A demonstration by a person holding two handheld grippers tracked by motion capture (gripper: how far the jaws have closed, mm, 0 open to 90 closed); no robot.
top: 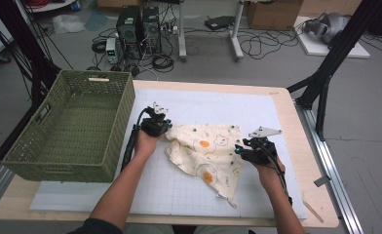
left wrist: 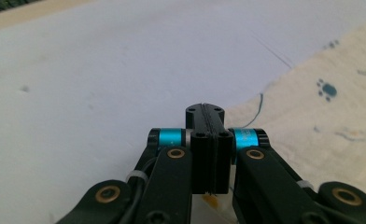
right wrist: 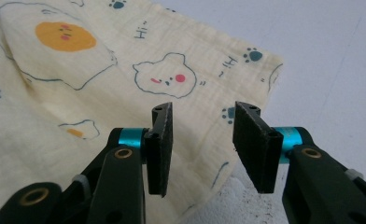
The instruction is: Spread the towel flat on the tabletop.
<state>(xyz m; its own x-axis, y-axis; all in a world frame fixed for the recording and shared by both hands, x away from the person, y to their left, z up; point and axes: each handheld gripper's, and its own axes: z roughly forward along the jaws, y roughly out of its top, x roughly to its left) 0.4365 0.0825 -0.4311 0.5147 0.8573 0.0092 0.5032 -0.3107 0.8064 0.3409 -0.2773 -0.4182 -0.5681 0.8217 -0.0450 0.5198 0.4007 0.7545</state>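
Observation:
A cream cloth printed with fried eggs, bears and paw marks lies crumpled on the white grid mat. My left gripper is at the cloth's left corner. In the left gripper view its jaws are pressed flat together, with the cloth's edge running in under them from the right. My right gripper is at the cloth's right edge. In the right gripper view it stands open just above the cloth, and its pads do not touch the fabric.
A green woven basket with nothing in it stands on the table's left side, close to my left forearm. The wooden table rim runs along the right. Bare mat lies behind and in front of the cloth.

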